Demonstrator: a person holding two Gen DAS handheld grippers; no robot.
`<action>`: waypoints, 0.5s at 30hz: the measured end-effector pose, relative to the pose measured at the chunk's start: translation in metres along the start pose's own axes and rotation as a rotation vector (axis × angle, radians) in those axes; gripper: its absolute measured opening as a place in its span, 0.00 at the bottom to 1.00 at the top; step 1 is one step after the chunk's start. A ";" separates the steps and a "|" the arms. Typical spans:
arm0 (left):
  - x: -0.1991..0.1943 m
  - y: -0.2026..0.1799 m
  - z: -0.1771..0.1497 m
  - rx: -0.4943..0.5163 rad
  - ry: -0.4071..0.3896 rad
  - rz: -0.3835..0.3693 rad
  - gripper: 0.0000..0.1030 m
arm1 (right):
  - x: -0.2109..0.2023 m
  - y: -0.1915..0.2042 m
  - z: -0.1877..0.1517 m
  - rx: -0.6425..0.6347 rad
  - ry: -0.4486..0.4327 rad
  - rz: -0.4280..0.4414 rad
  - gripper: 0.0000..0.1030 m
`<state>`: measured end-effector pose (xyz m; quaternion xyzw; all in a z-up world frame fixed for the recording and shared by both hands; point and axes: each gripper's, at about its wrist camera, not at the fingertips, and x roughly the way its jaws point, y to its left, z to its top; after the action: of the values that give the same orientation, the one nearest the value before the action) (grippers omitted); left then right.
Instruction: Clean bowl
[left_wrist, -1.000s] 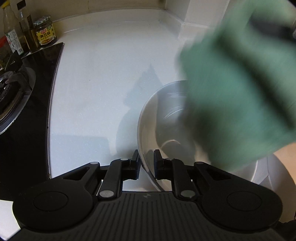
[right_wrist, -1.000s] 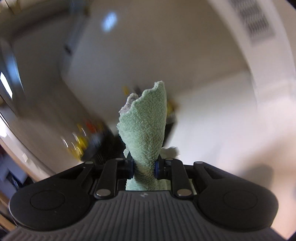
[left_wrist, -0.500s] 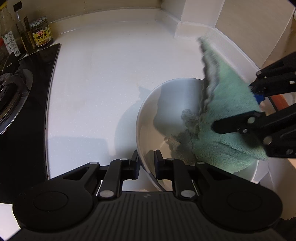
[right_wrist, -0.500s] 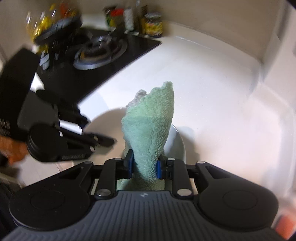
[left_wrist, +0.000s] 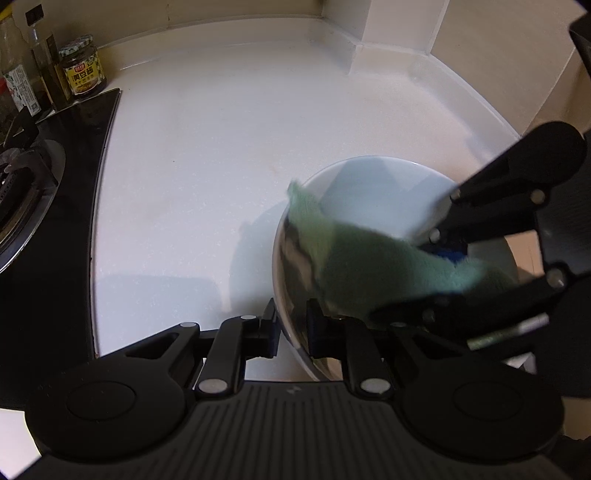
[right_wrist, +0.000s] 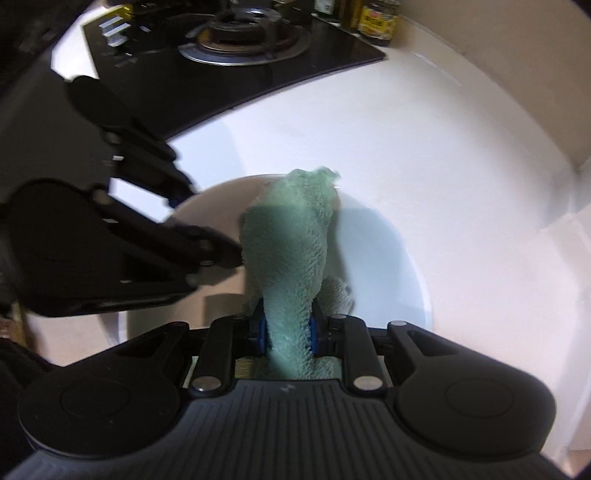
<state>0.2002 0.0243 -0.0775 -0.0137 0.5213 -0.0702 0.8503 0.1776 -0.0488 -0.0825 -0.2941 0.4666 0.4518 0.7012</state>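
Note:
A white bowl stands on the white counter. My left gripper straddles its near rim, one finger inside and one outside. Its jaws are closing, and the pads look pressed on the wall. In the right wrist view the same gripper reaches in from the left onto the bowl. My right gripper is shut on a green terry cloth and points down into the bowl. In the left wrist view the cloth lies across the bowl's inside, up to its left rim, with the right gripper coming from the right.
A black gas hob with a burner borders the counter on the left. Jars and bottles stand behind it against the wall. A wall corner and upstand close off the counter at the back right.
My right gripper has rolled and come down with the cloth, from up in the air into the bowl. The left gripper has stayed on the rim, its jaws a little narrower.

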 end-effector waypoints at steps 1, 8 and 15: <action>0.000 0.000 0.000 -0.002 0.001 -0.005 0.14 | -0.001 0.002 -0.001 -0.017 0.013 0.019 0.17; -0.001 -0.002 -0.002 0.008 0.007 -0.008 0.13 | 0.001 0.010 -0.002 -0.156 0.066 -0.142 0.17; 0.000 -0.001 0.000 0.004 0.014 0.003 0.13 | 0.000 0.008 -0.008 -0.021 -0.072 -0.018 0.18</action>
<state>0.2003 0.0230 -0.0772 -0.0108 0.5271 -0.0699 0.8469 0.1666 -0.0524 -0.0857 -0.2895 0.4335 0.4605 0.7185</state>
